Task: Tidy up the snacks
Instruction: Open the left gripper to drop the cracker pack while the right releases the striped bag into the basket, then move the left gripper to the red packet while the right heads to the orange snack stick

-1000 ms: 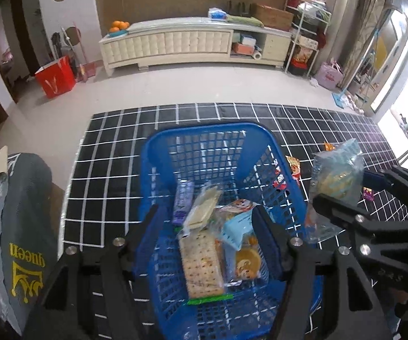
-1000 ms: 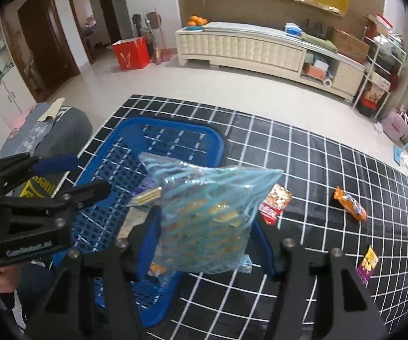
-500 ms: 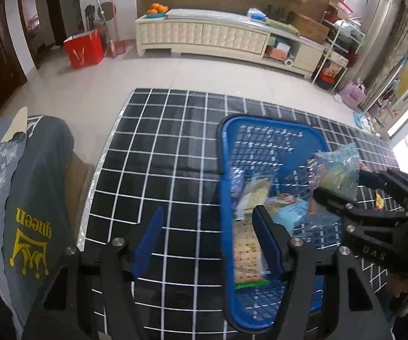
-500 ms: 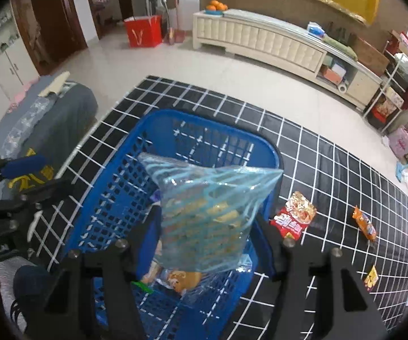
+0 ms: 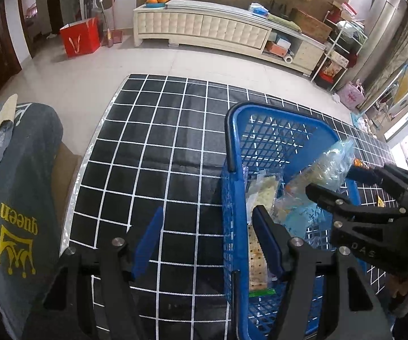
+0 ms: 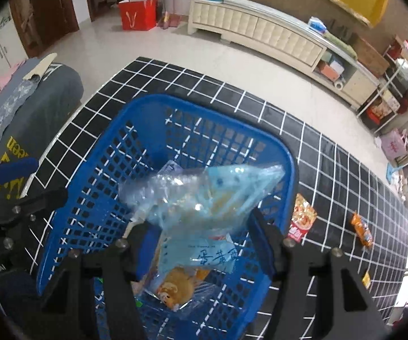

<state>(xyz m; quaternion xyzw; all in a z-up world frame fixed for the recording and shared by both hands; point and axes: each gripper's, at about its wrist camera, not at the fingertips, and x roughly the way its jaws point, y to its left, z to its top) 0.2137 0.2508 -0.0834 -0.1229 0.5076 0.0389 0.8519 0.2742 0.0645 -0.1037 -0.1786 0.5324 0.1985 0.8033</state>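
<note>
A blue plastic basket point(image 6: 113, 158) stands on the black grid mat and holds several snack packs, among them a cracker pack point(image 5: 257, 260) and a pack with a round cake point(image 6: 175, 286). My right gripper point(image 6: 201, 226) is over the basket with its fingers spread wide; the clear blue snack bag point(image 6: 204, 192) is blurred and tilted between them, loose above the packs. The bag also shows in the left wrist view point(image 5: 328, 167), with the right gripper point(image 5: 342, 184) behind it. My left gripper point(image 5: 206, 235) is open and empty, astride the basket's left wall point(image 5: 229, 198).
Loose snacks lie on the mat right of the basket: a red pack point(image 6: 303, 221), an orange pack point(image 6: 361, 229) and a small yellow one point(image 6: 367, 279). A grey cloth-covered seat point(image 5: 19, 198) stands left of the mat. A white cabinet point(image 5: 209, 28) and red bag point(image 5: 80, 39) stand far back.
My right gripper moved over the basket, opened, and the blue bag is dropping out of it. My left gripper swung left, off the basket's middle to its left wall.
</note>
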